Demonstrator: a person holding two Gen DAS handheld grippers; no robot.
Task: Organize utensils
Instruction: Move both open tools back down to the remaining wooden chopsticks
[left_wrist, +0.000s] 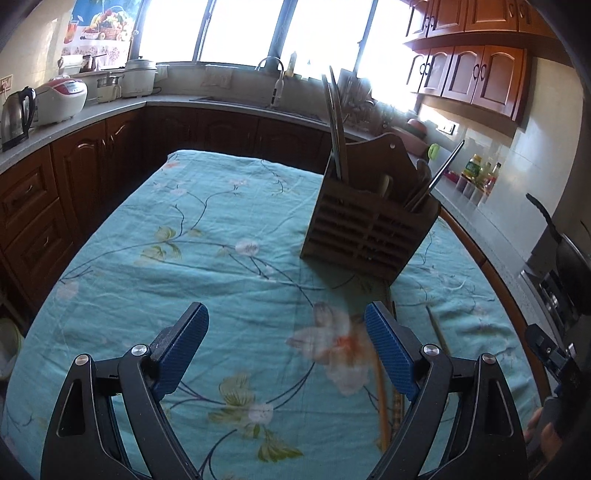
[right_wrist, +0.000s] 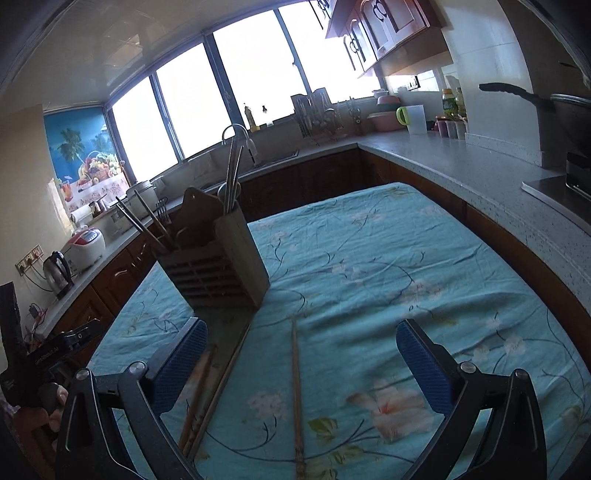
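A utensil holder stands on the cloth-covered table — cutlery upright in its compartments, chopsticks leaning out of one end. Before it, loose chopsticks lie on the cloth, a further bundle just to their left. Behind the table, a counter runs along the windows — a sink set in it.

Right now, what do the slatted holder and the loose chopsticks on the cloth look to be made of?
Slatted holder: likely wood or bamboo, matte brown with cut slots. Loose chopsticks: likely bamboo or wood, pale tan and dull; blur hides any grain.
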